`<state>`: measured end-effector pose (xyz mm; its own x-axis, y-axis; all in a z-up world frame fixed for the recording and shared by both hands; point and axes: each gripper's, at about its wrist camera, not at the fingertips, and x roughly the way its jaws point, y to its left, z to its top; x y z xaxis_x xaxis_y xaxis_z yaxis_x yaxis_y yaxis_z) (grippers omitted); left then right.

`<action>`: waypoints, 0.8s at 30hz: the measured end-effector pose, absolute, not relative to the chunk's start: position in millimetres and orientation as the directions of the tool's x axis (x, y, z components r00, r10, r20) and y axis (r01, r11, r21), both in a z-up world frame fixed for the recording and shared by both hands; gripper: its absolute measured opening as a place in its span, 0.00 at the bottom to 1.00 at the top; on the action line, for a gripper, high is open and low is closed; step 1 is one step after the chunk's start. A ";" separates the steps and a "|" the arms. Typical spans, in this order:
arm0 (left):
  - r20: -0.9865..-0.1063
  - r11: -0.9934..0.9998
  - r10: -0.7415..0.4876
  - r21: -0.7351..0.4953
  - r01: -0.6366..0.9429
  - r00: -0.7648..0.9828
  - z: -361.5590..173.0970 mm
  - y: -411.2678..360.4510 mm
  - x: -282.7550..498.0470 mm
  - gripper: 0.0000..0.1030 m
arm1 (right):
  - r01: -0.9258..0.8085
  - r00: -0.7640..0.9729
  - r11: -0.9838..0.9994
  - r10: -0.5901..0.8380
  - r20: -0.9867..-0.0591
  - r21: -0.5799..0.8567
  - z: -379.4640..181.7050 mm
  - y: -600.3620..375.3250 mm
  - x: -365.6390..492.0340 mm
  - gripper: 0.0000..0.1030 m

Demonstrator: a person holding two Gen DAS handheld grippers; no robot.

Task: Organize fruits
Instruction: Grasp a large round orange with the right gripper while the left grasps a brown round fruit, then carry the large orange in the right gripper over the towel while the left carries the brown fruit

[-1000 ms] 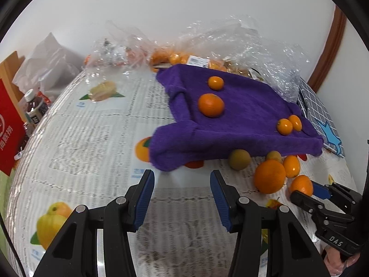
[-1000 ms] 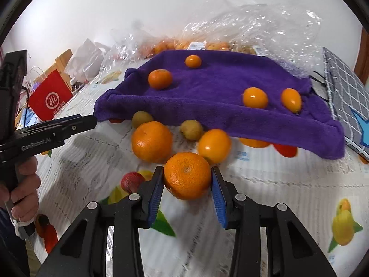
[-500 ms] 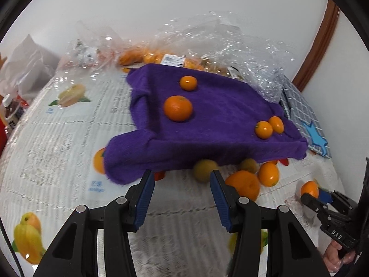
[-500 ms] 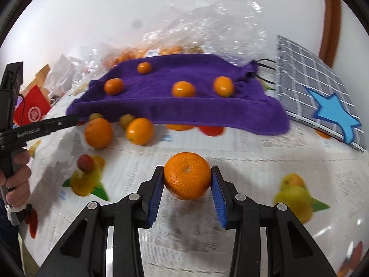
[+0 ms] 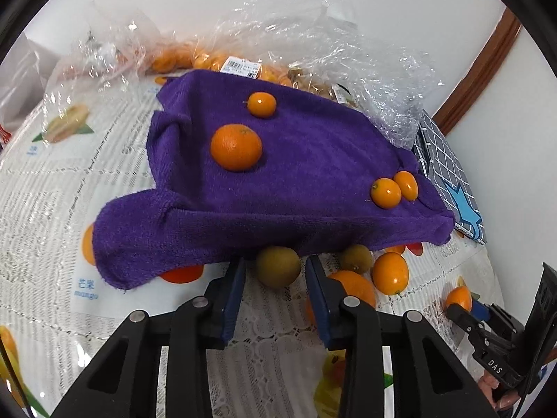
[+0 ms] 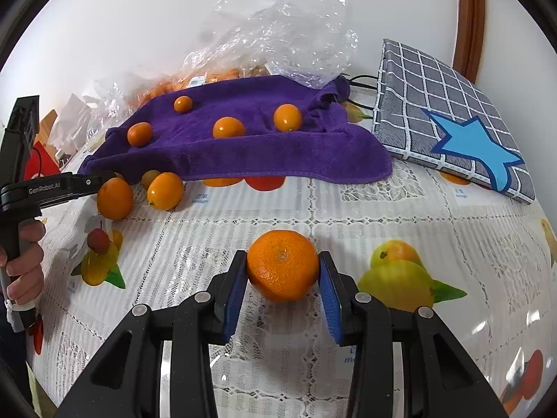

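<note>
A purple towel (image 5: 313, 160) lies on the table with a mandarin (image 5: 236, 146) and three small oranges on it. At its near edge sits an olive-brown fruit (image 5: 278, 266). My left gripper (image 5: 276, 275) straddles that fruit with its jaws closing; thin gaps still show beside the pads. More loose fruit lies just right of it: a big orange (image 5: 351, 285) and a kumquat (image 5: 390, 273). My right gripper (image 6: 282, 275) is shut on a mandarin (image 6: 282, 270), low over the tablecloth and well in front of the towel (image 6: 261, 149).
Crinkled plastic bags (image 5: 313, 35) with more oranges lie behind the towel by the wall. A grey checked pad with a blue star (image 6: 452, 132) sits at the right. The lace tablecloth (image 6: 383, 209) carries printed fruit pictures. A hand holds the left gripper's handle (image 6: 21, 244).
The left gripper moved up to the towel's near edge and its jaws narrowed around the olive-brown fruit. The right gripper carried its mandarin rightward, away from the loose fruit.
</note>
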<state>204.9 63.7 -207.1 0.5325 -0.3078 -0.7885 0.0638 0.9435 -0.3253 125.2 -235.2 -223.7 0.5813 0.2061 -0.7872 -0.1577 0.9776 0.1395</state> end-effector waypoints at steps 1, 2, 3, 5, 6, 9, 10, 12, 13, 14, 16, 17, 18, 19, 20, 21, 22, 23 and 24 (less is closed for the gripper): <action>-0.788 0.941 -0.313 -0.331 0.062 0.530 -208.5 63.7 205.9 0.29 | -0.155 0.580 0.978 0.207 -0.788 0.142 -224.4 -235.7 125.0 0.39; -0.785 0.940 -0.315 -0.335 0.062 0.533 -208.9 63.6 206.2 0.29 | -0.153 0.578 0.978 0.206 -0.790 0.143 -225.1 -235.7 125.0 0.39; -0.785 0.940 -0.315 -0.335 0.063 0.534 -209.0 63.2 206.6 0.28 | -0.152 0.577 0.978 0.206 -0.790 0.143 -225.2 -235.7 125.2 0.39; -0.785 0.939 -0.316 -0.337 0.061 0.534 -209.3 63.3 207.3 0.27 | -0.150 0.578 0.979 0.203 -0.790 0.141 -224.6 -235.3 125.6 0.39; -0.781 0.938 -0.319 -0.340 0.062 0.537 -209.5 63.9 206.9 0.27 | -0.149 0.579 0.979 0.202 -0.790 0.141 -224.5 -234.9 125.5 0.39; -0.771 0.936 -0.321 -0.347 0.060 0.550 -208.9 67.4 202.3 0.27 | -0.149 0.578 0.979 0.202 -0.791 0.141 -224.2 -234.3 125.0 0.39; -0.765 0.934 -0.323 -0.352 0.058 0.556 -208.1 69.3 200.9 0.27 | -0.149 0.578 0.979 0.202 -0.790 0.141 -224.1 -234.0 124.7 0.39; -0.747 0.927 -0.334 -0.372 0.055 0.575 -204.5 74.2 196.9 0.27 | -0.149 0.578 0.979 0.203 -0.790 0.142 -224.1 -233.9 124.6 0.39; -0.737 0.923 -0.339 -0.382 0.053 0.584 -202.8 76.5 195.5 0.27 | -0.148 0.578 0.979 0.201 -0.791 0.141 -224.2 -234.2 124.6 0.39; -0.727 0.919 -0.342 -0.392 0.049 0.595 -200.6 79.1 193.5 0.27 | -0.147 0.578 0.979 0.201 -0.791 0.141 -223.9 -233.6 124.1 0.39; -0.717 0.917 -0.338 -0.397 0.041 0.609 -197.9 82.6 190.6 0.27 | -0.147 0.579 0.979 0.201 -0.790 0.142 -222.9 -232.2 123.1 0.39; -0.715 0.916 -0.336 -0.398 0.038 0.614 -197.4 84.1 189.0 0.27 | -0.147 0.579 0.979 0.201 -0.790 0.142 -222.6 -231.8 122.4 0.39; -0.713 0.916 -0.336 -0.400 0.037 0.616 -197.1 85.1 187.8 0.27 | -0.148 0.580 0.979 0.201 -0.789 0.141 -222.1 -231.3 121.9 0.39; -0.711 0.916 -0.336 -0.400 0.037 0.618 -196.6 85.6 186.6 0.27 | -0.149 0.581 0.979 0.201 -0.789 0.140 -221.7 -230.8 121.4 0.39; -0.708 0.916 -0.334 -0.399 0.038 0.622 -195.7 86.0 185.0 0.27 | -0.150 0.582 0.979 0.200 -0.788 0.138 -221.0 -229.9 120.8 0.39; -0.704 0.917 -0.333 -0.397 0.041 0.628 -194.5 86.3 183.3 0.27 | -0.151 0.582 0.979 0.200 -0.788 0.138 -220.6 -229.8 120.3 0.39; -0.700 0.918 -0.331 -0.395 0.042 0.633 -193.4 87.1 181.8 0.27 | -0.152 0.583 0.979 0.200 -0.787 0.136 -219.9 -229.2 119.7 0.39; -0.696 0.919 -0.327 -0.392 0.044 0.639 -192.3 87.3 180.1 0.27 | -0.153 0.585 0.979 0.199 -0.786 0.135 -219.2 -229.1 119.3 0.39; -0.694 0.920 -0.324 -0.389 0.045 0.643 -191.4 87.6 178.2 0.27 | -0.154 0.587 0.979 0.199 -0.785 0.134 -218.1 -228.6 119.0 0.39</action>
<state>178.2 87.6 -191.4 0.6433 -0.3242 -0.6936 0.0448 0.9203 -0.3886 119.0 -228.6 -218.1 0.5870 0.1991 -0.7847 -0.1535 0.9791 0.1336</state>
